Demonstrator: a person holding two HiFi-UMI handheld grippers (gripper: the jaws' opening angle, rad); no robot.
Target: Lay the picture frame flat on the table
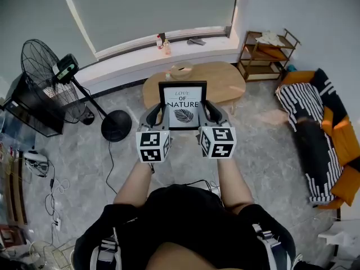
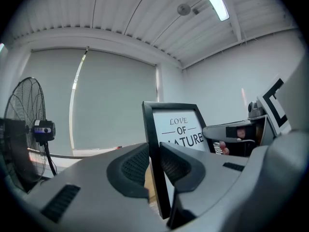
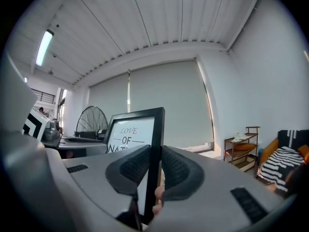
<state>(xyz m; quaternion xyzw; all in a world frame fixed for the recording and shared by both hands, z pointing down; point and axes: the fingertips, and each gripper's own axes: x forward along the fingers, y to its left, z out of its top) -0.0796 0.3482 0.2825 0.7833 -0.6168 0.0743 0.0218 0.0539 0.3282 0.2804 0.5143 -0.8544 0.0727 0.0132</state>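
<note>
A black picture frame (image 1: 182,104) with a white "LOVE OF NATURE" print is held up in the air in front of the person, above the floor and just short of the oval wooden table (image 1: 225,79). My left gripper (image 1: 153,117) is shut on the frame's left edge (image 2: 153,144), the pads pressing on both faces. My right gripper (image 1: 211,116) is shut on the frame's right edge (image 3: 157,144) in the same way. The frame stands upright, its printed face towards the person.
A round wooden bowl (image 1: 181,70) sits on the table's far left part. A standing fan (image 1: 45,72) with a black base (image 1: 116,126) is at the left. A wooden shelf (image 1: 269,52) and a striped sofa (image 1: 318,134) stand at the right. Cables lie on the floor at the left.
</note>
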